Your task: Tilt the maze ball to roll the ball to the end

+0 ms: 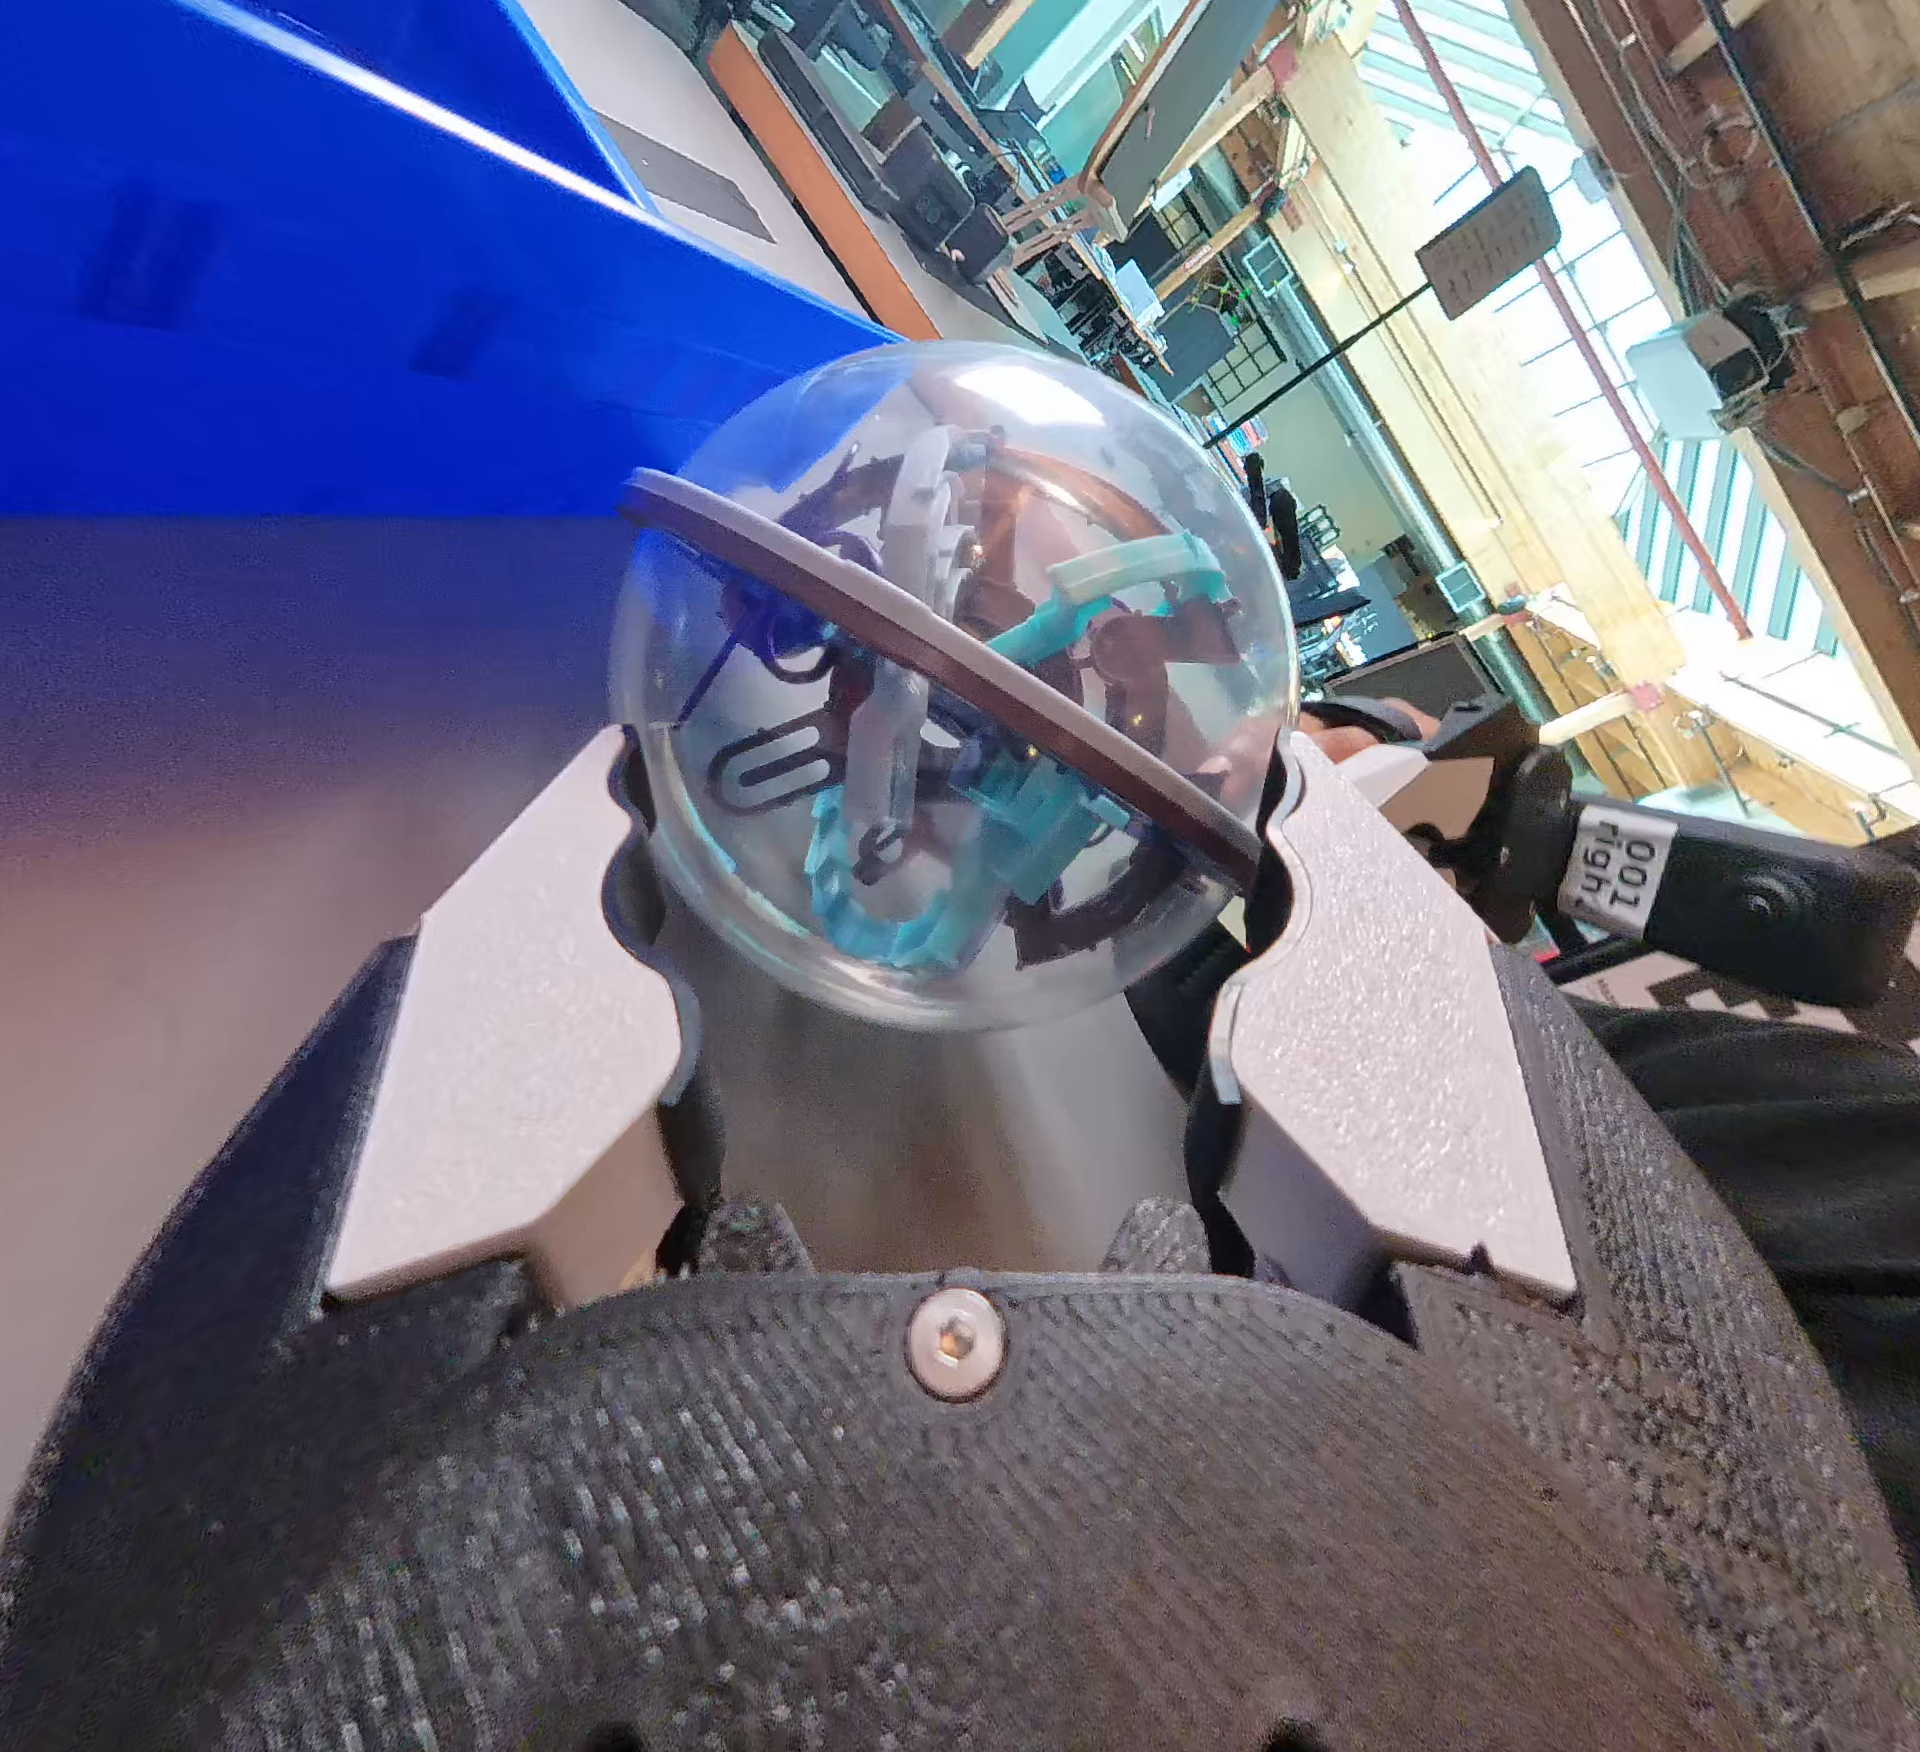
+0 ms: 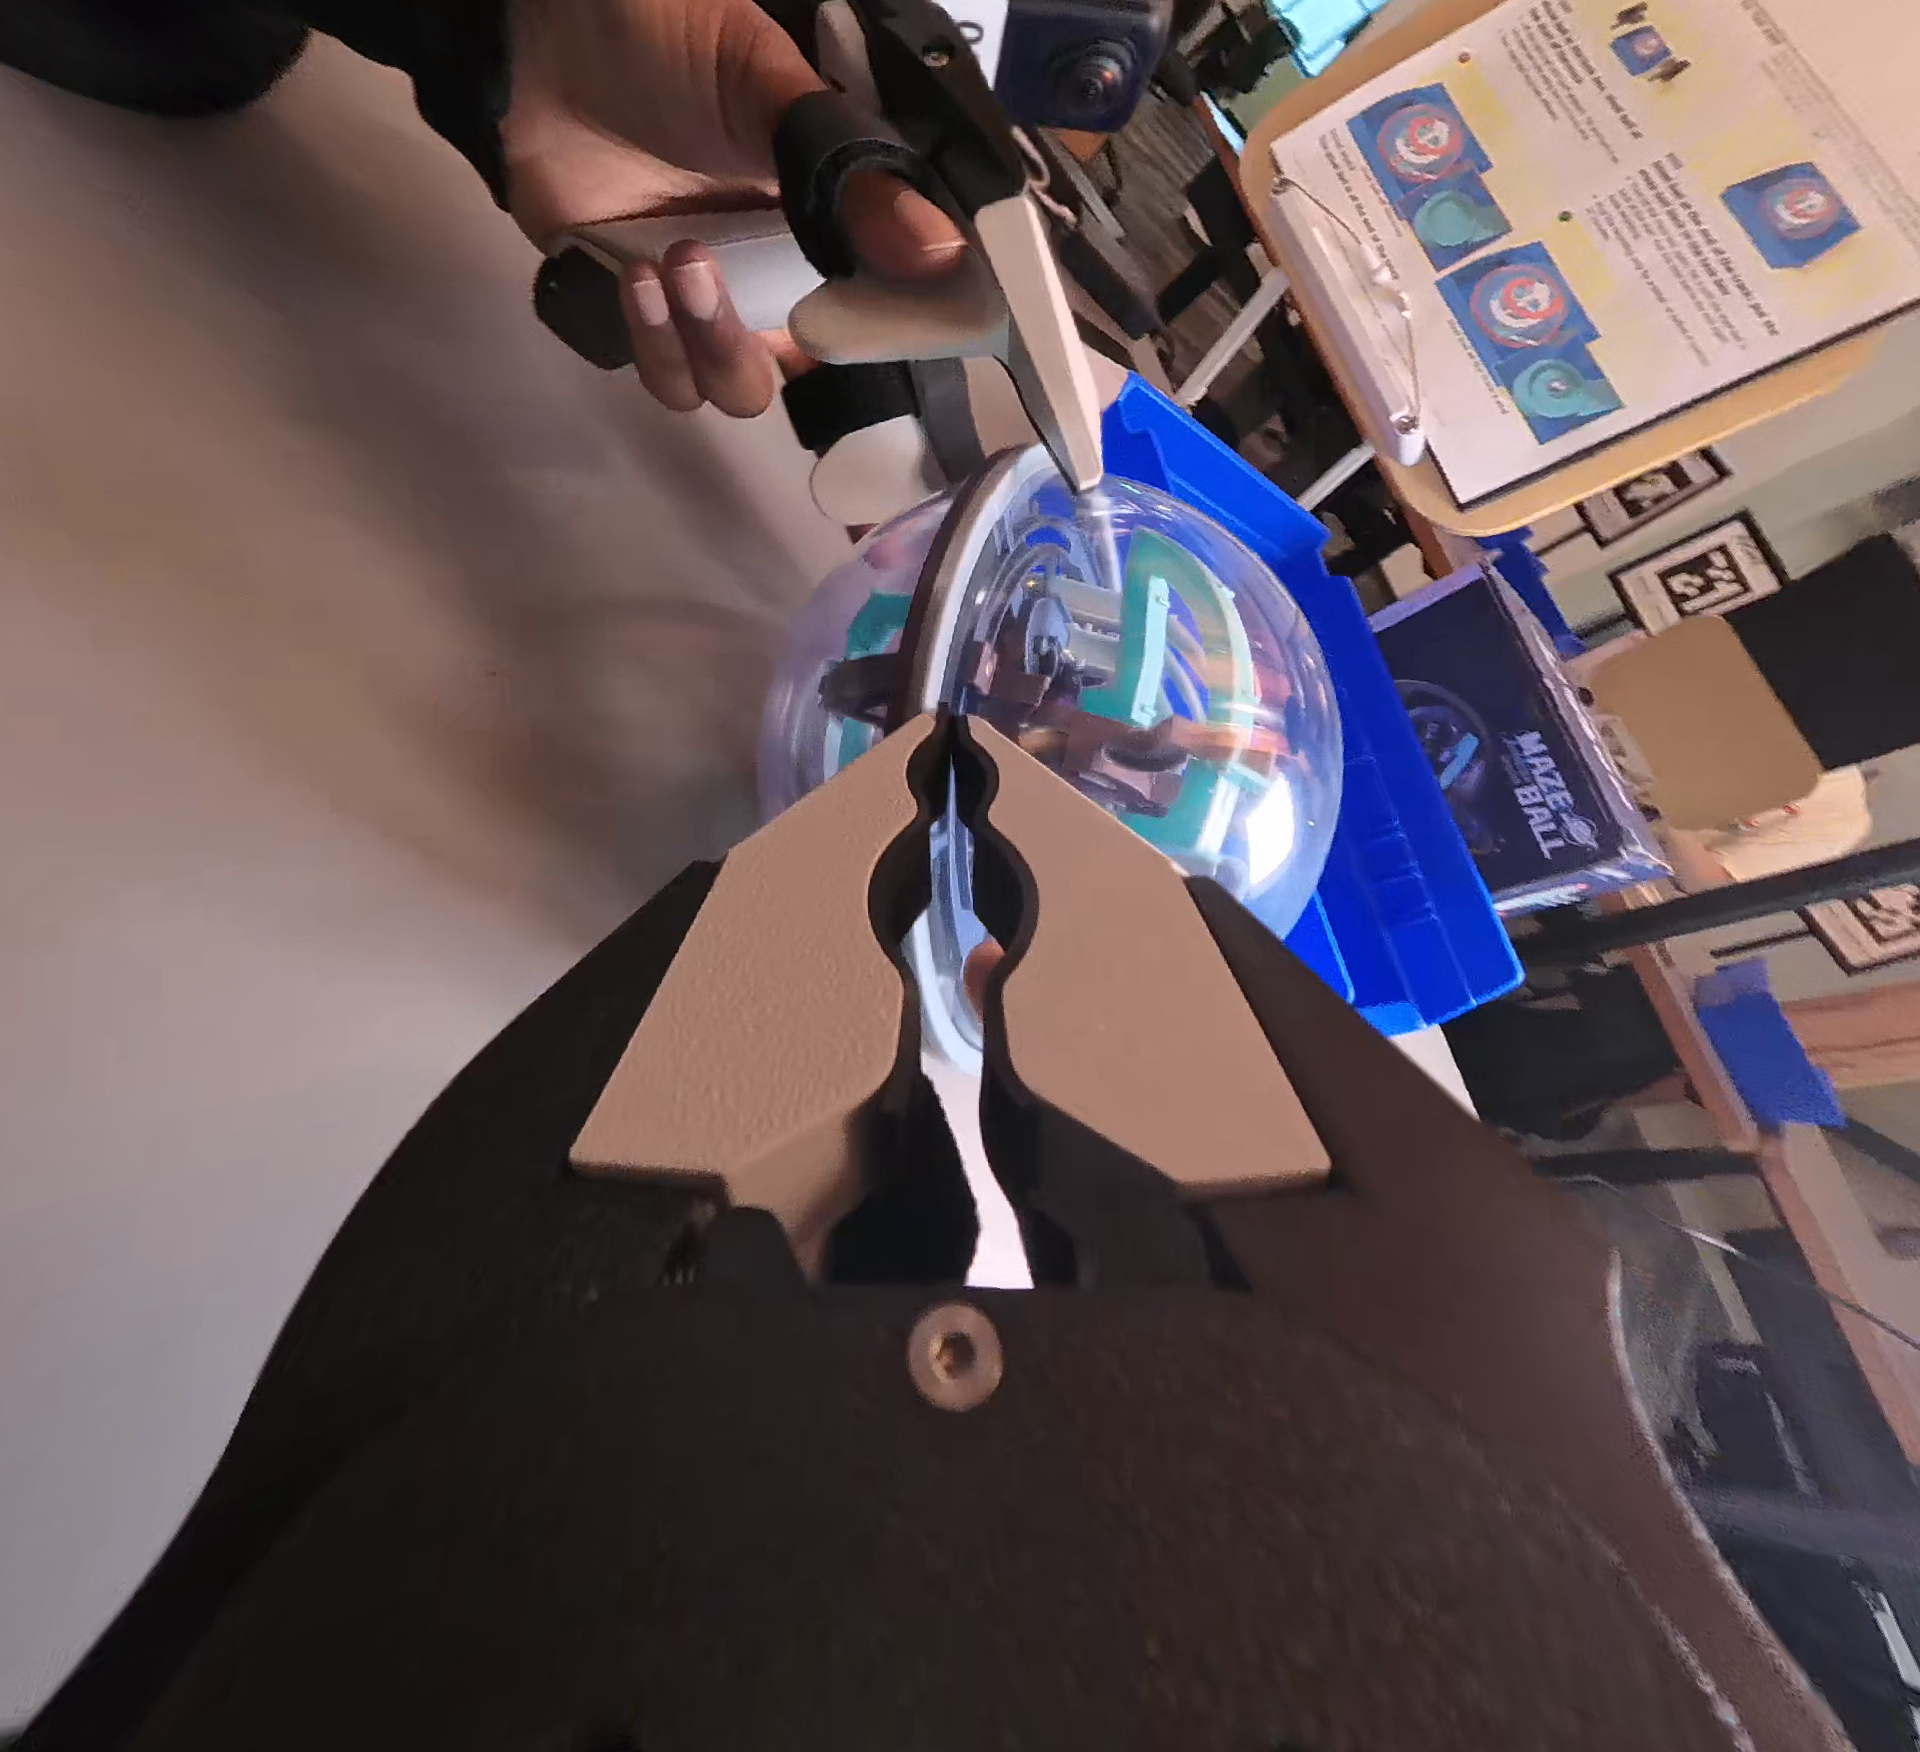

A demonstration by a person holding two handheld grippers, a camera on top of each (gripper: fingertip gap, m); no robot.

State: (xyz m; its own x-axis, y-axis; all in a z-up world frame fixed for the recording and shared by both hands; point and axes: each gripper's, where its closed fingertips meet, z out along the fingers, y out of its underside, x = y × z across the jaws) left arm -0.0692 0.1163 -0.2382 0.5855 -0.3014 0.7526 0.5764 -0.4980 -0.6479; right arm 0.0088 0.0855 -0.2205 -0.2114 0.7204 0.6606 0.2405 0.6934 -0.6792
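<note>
A white label (image 1: 1616, 871) is sitting on the far gripper's black camera mount; a dark blue box (image 2: 1507, 746) beside the blue bin (image 2: 1382, 767) is bearing printed lettering; an illustrated instruction sheet (image 2: 1621, 175) is lying above that bin.

Maze ball (image 1: 951, 684) between the fingers (image 1: 540, 996): clear shell, grey rim, teal, brown and dark blue tracks. Fingers: pale grey on black body. Bin (image 1: 312, 248) beyond the fingers: bright blue.
</note>
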